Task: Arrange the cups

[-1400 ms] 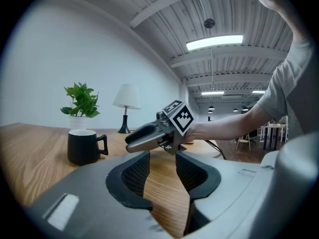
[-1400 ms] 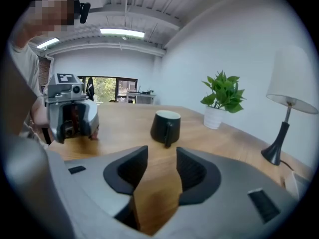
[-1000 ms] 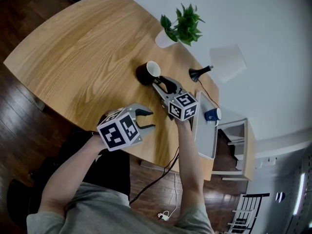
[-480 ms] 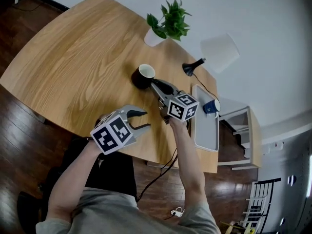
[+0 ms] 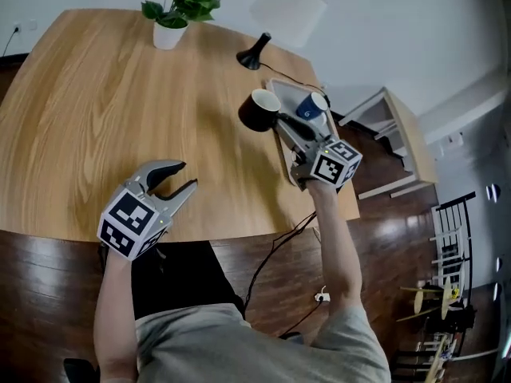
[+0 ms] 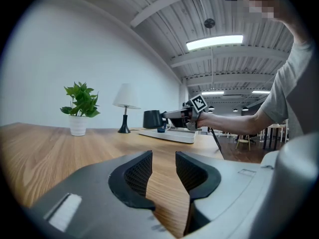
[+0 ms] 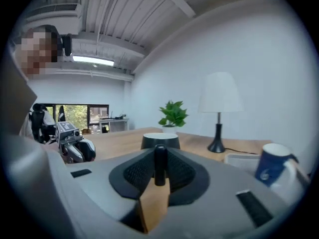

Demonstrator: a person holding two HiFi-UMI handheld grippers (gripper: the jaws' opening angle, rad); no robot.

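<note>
A black cup [image 5: 259, 108] with a white inside hangs at the left edge of the white tray [image 5: 289, 152], and my right gripper [image 5: 287, 126] is shut on its handle. In the right gripper view the handle [image 7: 160, 163] stands upright between the jaws with the black cup [image 7: 160, 140] just beyond. A blue cup [image 5: 310, 106] stands on the tray's far end, to the right of the black cup; in the right gripper view the blue cup [image 7: 271, 169] shows at right. My left gripper [image 5: 180, 177] is open and holds nothing, low over the table's near part.
A potted plant [image 5: 169, 32] and a desk lamp [image 5: 255, 53] with a white shade stand at the table's far edge. A small side table [image 5: 403, 138] sits beyond the table's right end. A cable [image 5: 275, 250] hangs off the near edge, with dark wood floor below.
My right gripper has carried the black cup to the right, from the bare table up to the tray beside the blue cup. The left gripper stays open and now lies farther from it.
</note>
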